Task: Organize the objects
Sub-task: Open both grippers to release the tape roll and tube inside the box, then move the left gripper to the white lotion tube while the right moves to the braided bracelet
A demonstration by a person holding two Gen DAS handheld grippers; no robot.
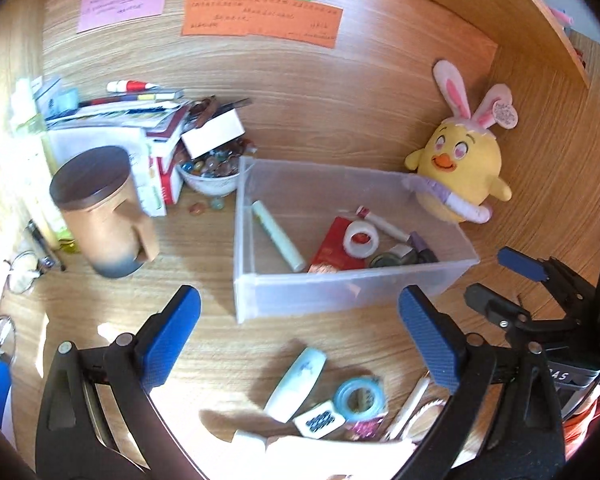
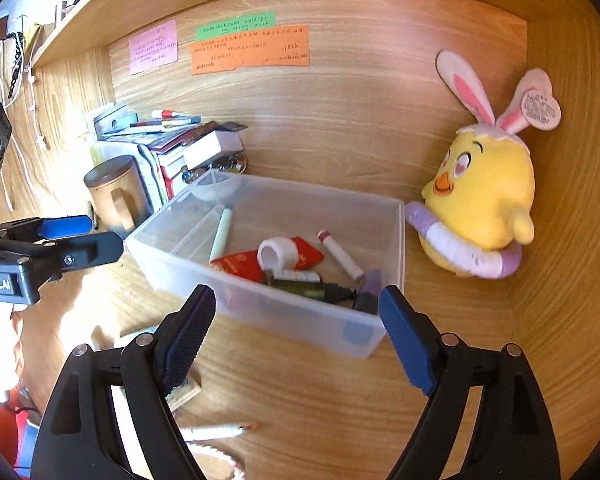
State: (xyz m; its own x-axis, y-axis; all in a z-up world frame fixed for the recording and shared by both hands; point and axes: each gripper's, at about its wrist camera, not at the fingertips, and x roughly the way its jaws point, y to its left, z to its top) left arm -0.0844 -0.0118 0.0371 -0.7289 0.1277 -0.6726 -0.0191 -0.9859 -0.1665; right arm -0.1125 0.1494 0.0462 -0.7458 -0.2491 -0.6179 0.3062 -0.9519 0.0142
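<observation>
A clear plastic bin [image 1: 340,296] [image 2: 292,320] stands on the wooden desk. Inside lie a pale green tube [image 1: 278,236], a red booklet [image 1: 334,254], a white tape roll [image 1: 362,238], a white pen [image 1: 384,224] and a dark bottle [image 2: 304,286]. On the desk in front of it lie a pale blue-white tube [image 1: 296,384], a blue tape roll [image 1: 358,398], a small white keypad item [image 1: 319,424] and a white pen [image 1: 410,404]. My left gripper [image 1: 300,300] [image 2: 102,236] is open and empty before the bin's front wall. My right gripper [image 2: 296,298] [image 1: 488,276] is open and empty by the bin's right front corner.
A yellow plush chick [image 1: 460,168] [image 2: 480,200] with bunny ears leans in the right corner. Left of the bin stand a lidded brown mug [image 1: 104,208], a stack of books [image 1: 140,120] and a bowl of marbles [image 1: 210,174]. Paper notes [image 1: 260,20] hang on the back panel.
</observation>
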